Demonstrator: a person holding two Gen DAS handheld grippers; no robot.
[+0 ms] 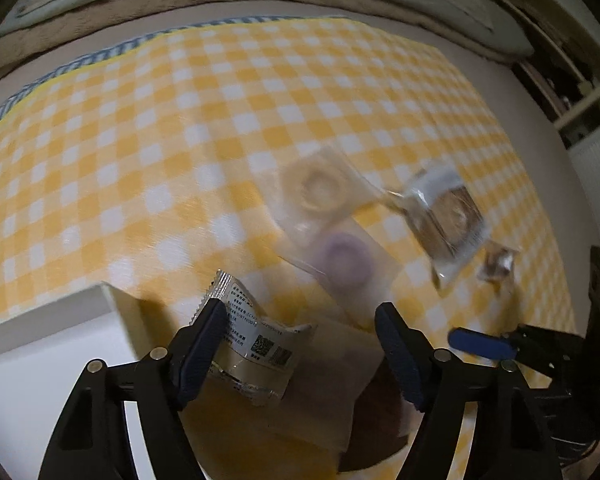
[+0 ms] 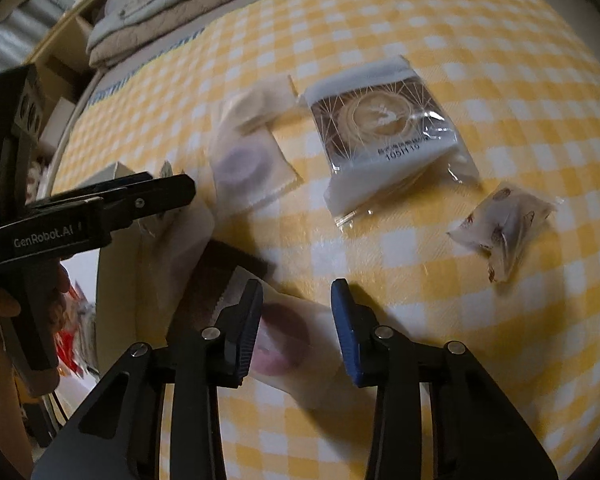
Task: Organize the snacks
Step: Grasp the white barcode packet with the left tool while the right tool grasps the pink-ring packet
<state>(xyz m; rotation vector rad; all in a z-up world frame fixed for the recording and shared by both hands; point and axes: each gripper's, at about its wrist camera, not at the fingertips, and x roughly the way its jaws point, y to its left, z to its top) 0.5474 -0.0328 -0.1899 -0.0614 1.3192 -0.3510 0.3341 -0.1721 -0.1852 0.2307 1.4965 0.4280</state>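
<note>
**Grippers down over the snack pile, neither clamped**

Left gripper: jaws apart, a clear printed packet beside its left finger, contact unclear through blur. White box sits just left of it. Right gripper: jaws narrowly apart, straddling a frosted packet with a dark round snack, pads not pressing. On the yellow check cloth covering the surface: purple ring packet and cream ring packet far left, coffee-print packet middle, small wrapped sweet right.
</note>
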